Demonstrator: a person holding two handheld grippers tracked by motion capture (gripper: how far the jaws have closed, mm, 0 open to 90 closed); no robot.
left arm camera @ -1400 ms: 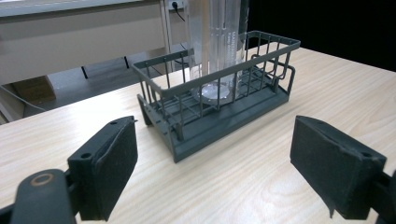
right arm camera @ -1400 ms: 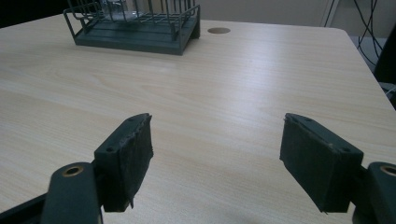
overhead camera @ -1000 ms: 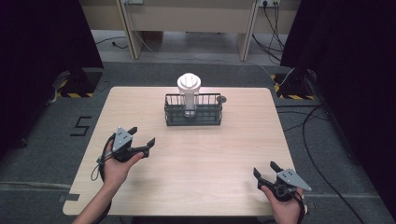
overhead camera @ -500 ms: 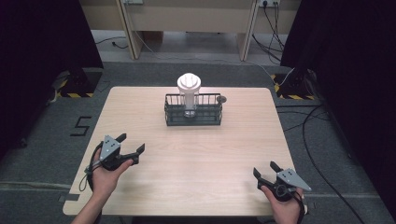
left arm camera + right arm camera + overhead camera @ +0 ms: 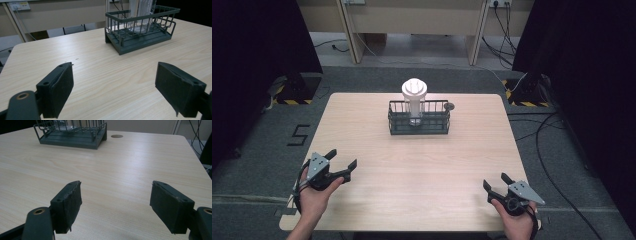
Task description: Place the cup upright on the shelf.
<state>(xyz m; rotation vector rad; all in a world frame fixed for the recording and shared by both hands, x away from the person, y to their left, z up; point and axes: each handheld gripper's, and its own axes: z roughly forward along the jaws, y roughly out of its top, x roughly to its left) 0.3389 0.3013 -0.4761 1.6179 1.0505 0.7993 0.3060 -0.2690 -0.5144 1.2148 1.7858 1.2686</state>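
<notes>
Dark grey wire basket [image 5: 419, 123], white cup [image 5: 414, 96], pale wood-grain table [image 5: 422, 165], black grippers

A dark wire basket [image 5: 418, 123] stands upright at the far middle of the worktop [image 5: 422, 165], its long side facing the near edge. Inside it, a tall white ribbed cup [image 5: 414, 97] stands upright, rising well above the basket's rim, toward the middle.

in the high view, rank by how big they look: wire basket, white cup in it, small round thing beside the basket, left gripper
1. wire basket
2. left gripper and white cup: look about alike, and the gripper lies nearer the camera, so I won't rank them.
3. small round thing, clearly smallest.
</notes>
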